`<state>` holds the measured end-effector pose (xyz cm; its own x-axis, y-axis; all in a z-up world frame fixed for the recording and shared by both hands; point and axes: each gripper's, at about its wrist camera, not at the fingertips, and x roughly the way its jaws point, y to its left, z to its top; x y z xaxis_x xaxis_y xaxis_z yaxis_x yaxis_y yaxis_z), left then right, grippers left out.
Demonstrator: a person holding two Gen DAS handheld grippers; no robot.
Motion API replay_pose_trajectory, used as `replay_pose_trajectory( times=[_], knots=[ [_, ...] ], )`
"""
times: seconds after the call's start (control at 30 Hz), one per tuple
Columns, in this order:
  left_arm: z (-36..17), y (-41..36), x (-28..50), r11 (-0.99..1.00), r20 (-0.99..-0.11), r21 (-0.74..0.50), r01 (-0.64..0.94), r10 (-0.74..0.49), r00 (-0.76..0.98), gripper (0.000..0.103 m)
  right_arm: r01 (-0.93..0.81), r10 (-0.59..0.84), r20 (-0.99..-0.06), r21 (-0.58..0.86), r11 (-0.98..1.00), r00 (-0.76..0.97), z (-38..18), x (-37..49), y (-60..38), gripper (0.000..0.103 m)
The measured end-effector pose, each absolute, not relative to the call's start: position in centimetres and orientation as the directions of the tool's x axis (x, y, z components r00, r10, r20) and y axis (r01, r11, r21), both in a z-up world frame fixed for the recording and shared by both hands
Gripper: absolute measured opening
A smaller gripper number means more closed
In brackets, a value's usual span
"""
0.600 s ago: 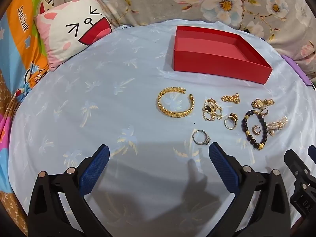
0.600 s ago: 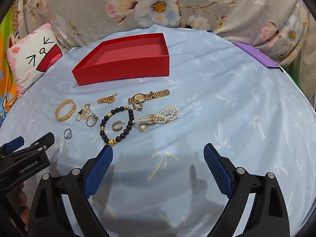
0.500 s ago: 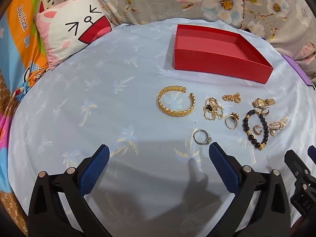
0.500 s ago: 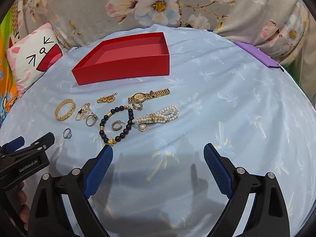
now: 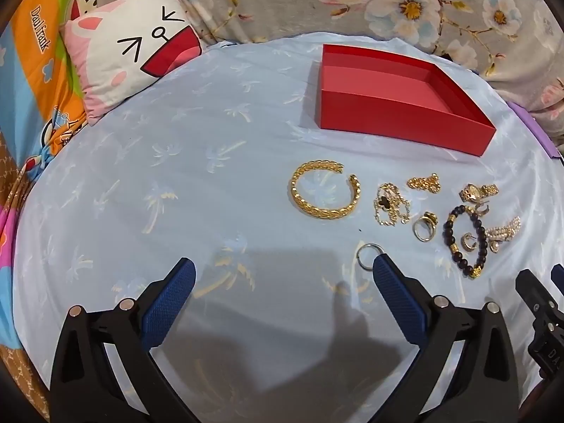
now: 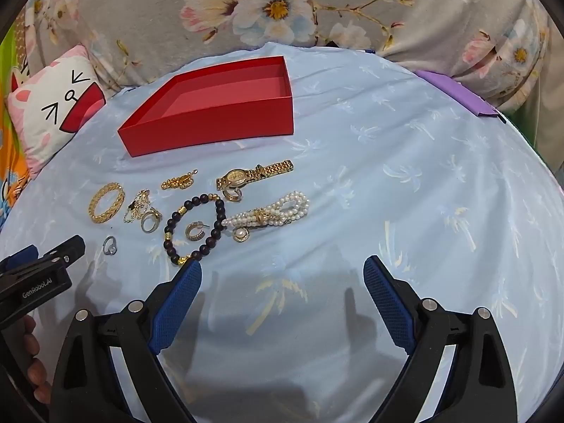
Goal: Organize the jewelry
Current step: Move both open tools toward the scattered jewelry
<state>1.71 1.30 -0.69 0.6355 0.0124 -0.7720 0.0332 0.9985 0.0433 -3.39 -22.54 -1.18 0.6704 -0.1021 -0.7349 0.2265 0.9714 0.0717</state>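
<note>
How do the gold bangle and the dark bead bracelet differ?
The gold bangle is a rigid braided cuff with an open gap; the bead bracelet is a closed loop of dark beads with a few gold ones. The bangle's middle shows only cloth; the bracelet rings a small hoop earring. The bangle lies leftmost; the bracelet sits mid-cluster. Both lie flat on the blue cloth, outside the red box.

We've got both tools tipped downward, side by side. Our left gripper [image 5: 283, 269] has its jaws spread wide with nothing between them. Our right gripper [image 6: 282, 269] gapes just as wide, empty too.
</note>
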Motion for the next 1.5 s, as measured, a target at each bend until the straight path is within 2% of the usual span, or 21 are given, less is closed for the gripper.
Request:
replay_pose_trajectory(
  times=[1.5],
  knots=[
    [-0.3, -0.4, 3.0, 0.998, -0.778, 0.029, 0.059, -0.014, 0.628, 0.098, 0.201, -0.083, -0.730, 0.076, 0.977, 0.679, -1.5, -2.8, -21.7, 0.091]
  ],
)
